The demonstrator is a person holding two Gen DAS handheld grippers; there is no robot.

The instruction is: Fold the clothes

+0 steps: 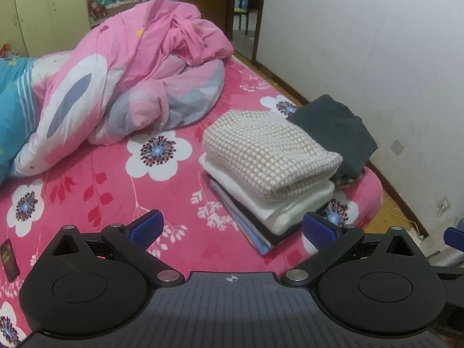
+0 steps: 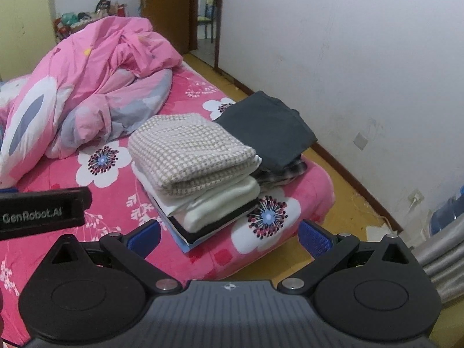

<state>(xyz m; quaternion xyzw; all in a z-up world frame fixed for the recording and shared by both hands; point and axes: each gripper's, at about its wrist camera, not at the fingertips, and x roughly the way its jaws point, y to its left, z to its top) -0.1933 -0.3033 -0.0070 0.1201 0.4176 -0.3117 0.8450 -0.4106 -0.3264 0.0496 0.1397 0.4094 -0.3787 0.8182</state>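
Folded clothes (image 1: pixel 269 159) sit stacked right of centre in the left wrist view on the flowered bed (image 1: pixel 101 197), beyond the released, empty left tongs (image 1: pixel 233 227), while the right wrist view shows the stack (image 2: pixel 194 156) at centre beyond the right tongs (image 2: pixel 229 236), likewise spread and empty.

I'm seeing a pink quilt (image 1: pixel 139 66) lying bunched up at the far end of the bed (image 1: pixel 95 179), whose red floral sheet is showing bare in front. A dark phone (image 1: pixel 8 259) is lying flat near the bed's left edge. Beyond, a wooden door (image 2: pixel 165 8) is standing open against the white wall (image 2: pixel 348 58).
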